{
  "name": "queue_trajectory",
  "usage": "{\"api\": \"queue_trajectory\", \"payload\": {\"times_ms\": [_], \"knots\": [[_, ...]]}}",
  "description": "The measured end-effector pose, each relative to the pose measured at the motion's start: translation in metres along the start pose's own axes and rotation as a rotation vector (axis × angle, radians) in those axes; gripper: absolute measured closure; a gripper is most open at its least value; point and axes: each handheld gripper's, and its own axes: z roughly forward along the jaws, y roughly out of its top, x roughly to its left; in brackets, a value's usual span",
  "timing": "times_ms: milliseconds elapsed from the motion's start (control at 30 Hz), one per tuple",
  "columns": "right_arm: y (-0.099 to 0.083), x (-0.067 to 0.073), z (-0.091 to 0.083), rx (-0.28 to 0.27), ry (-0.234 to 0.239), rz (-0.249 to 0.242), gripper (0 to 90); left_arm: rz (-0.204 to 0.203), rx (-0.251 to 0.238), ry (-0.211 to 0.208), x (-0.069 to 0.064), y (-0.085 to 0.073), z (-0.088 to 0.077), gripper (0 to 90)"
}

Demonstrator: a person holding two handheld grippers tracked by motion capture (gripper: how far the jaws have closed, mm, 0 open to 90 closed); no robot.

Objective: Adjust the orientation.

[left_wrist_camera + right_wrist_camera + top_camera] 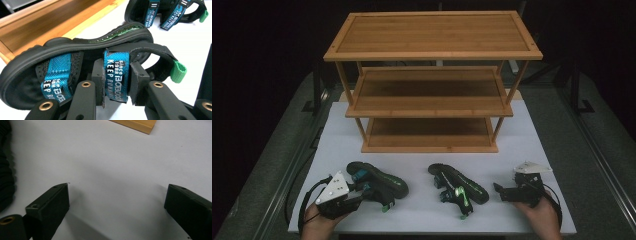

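A black sandal (382,181) with blue straps lies tipped at the front left of the white table (427,160). My left gripper (364,192) is shut on its middle blue strap (116,75). In the left gripper view both pads press the sides of that strap, and the sandal (75,47) shows its sole edge, tilted up. The second sandal (458,187) rests near the front centre, also seen in the left gripper view (162,12). At the front right my right gripper (499,191) stands open, and in its own view (117,197) the jaws are spread wide over bare table.
A three-tier bamboo shoe rack (432,90) stands at the back of the table, all shelves bare. Its bottom board (50,22) lies just beyond the held sandal. A corner of the rack (136,123) and the dark sandal edge (5,170) border the right gripper's view.
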Motion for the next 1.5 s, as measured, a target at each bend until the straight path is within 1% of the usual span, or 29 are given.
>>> {"api": "queue_trajectory", "payload": {"times_ms": [33,100,167,267,400,433,467,500,533,633,667,767,800,900,1100,1133,1167,1200,1233,1300,1400,1433,1467,1500], "knots": [[0.0,0.0,0.0,0.0,0.0,0.001,5.2,0.002,0.002,-0.003,0.001,0.001,0.0,70.0],[0.0,0.0,0.0,0.0,0.0,0.0,5.2,-0.01,-0.004,-0.008,0.003,0.003,0.003,69.9],[0.0,0.0,0.0,0.0,0.0,0.0,5.2,-0.014,-0.004,-0.011,0.005,0.005,0.004,69.9],[0.0,0.0,0.0,0.0,0.0,0.001,5.2,-0.039,-0.007,-0.02,0.011,0.012,0.01,69.8],[0.0,0.0,0.0,0.0,0.0,0.0,5.2,-0.055,-0.003,-0.028,0.018,0.019,0.016,69.7],[0.0,0.0,0.0,0.0,0.0,0.0,5.2,-0.055,-0.003,-0.028,0.018,0.019,0.016,69.7],[0.0,0.0,0.0,-0.001,0.0,-0.001,5.2,-0.064,-0.002,-0.031,0.021,0.022,0.02,69.6],[0.0,0.0,0.0,-0.001,0.0,-0.001,5.2,-0.064,-0.002,-0.031,0.021,0.022,0.02,69.5],[0.0,0.0,0.0,-0.001,0.0,-0.001,5.2,-0.074,-0.004,-0.033,0.025,0.026,0.025,69.5],[0.0,0.0,0.0,0.001,0.0,0.003,5.2,-0.085,0.0,-0.034,0.028,0.029,0.03,69.0],[0.0,0.0,0.0,0.001,0.0,0.003,5.2,-0.092,-0.006,-0.031,0.031,0.032,0.034,68.6],[0.0,0.0,0.0,0.001,0.0,0.003,5.2,-0.089,0.004,-0.024,0.036,0.038,0.042,67.7],[0.0,0.0,0.0,0.001,0.0,0.003,5.2,-0.093,0.005,-0.023,0.038,0.04,0.045,67.5],[0.0,0.0,0.0,0.0,0.0,0.003,5.2,-0.108,0.007,-0.021,0.043,0.043,0.054,67.0],[0.0,0.0,0.0,0.0,0.0,0.003,5.2,-0.122,0.034,-0.018,0.049,0.05,0.068,66.1],[0.0,0.0,0.0,0.0,0.001,0.003,5.2,-0.135,0.033,-0.019,0.05,0.05,0.07,65.7],[0.0,0.0,0.0,0.0,0.001,0.003,5.2,-0.135,0.033,-0.019,0.05,0.05,0.07,65.4],[0.0,0.0,0.0,0.0,0.001,0.004,5.2,-0.148,0.031,-0.021,0.052,0.05,0.073,64.4],[0.0,0.0,0.0,0.0,0.001,0.003,5.2,-0.147,0.028,-0.011,0.052,0.05,0.074,63.3],[0.0,0.0,0.0,0.0,0.001,0.003,5.2,-0.147,0.021,-0.006,0.052,0.051,0.075,59.3],[0.0,0.0,0.0,0.0,0.0,0.003,5.2,-0.112,0.041,0.019,0.051,0.053,0.076,53.8],[0.0,0.0,0.0,0.0,0.0,0.003,5.2,-0.112,0.041,0.019,0.051,0.053,0.076,52.0],[0.0,0.0,0.0,0.0,0.0,0.003,5.2,-0.108,0.02,0.028,0.051,0.054,0.075,50.5],[0.0,0.0,0.0,0.0,0.0,0.003,5.2,-0.108,0.02,0.028,0.051,0.054,0.075,49.8]]}}
